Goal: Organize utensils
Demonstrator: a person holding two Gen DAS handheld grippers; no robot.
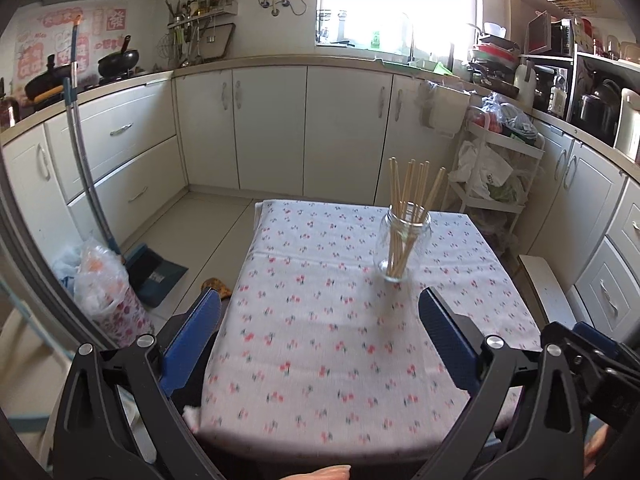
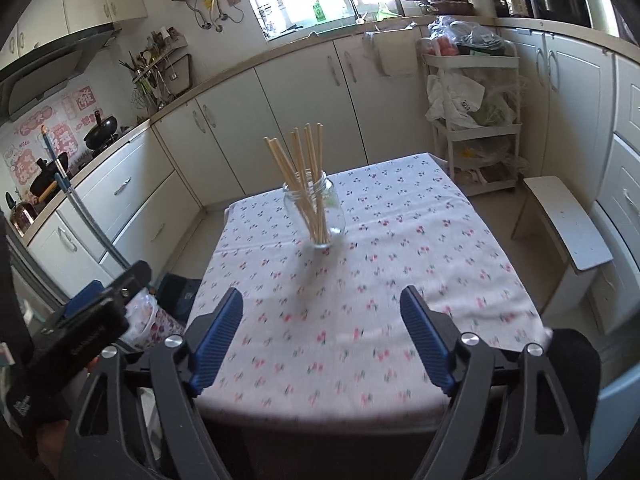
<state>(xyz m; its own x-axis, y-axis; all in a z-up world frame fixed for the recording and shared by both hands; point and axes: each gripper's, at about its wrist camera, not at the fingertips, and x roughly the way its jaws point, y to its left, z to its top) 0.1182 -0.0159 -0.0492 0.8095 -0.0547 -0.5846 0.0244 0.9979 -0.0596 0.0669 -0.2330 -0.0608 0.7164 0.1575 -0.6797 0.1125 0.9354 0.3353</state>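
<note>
A clear glass jar (image 1: 401,246) stands upright on the table with the flowered cloth (image 1: 320,320), toward its far right. Several wooden chopsticks (image 1: 412,192) stand in it, fanned out. In the right wrist view the jar (image 2: 316,216) and the chopsticks (image 2: 302,160) sit at the middle of the far half of the table (image 2: 360,300). My left gripper (image 1: 320,308) is open and empty above the near edge. My right gripper (image 2: 322,308) is open and empty, held back from the jar. The right gripper's body (image 1: 592,360) shows at the right of the left wrist view.
White kitchen cabinets (image 1: 272,128) run around the table. A white trolley with bags (image 1: 496,172) stands at the far right. A small white stool (image 2: 564,220) is right of the table. A dustpan (image 1: 154,270), a broom and a bagged bin (image 1: 104,292) are on the floor at left.
</note>
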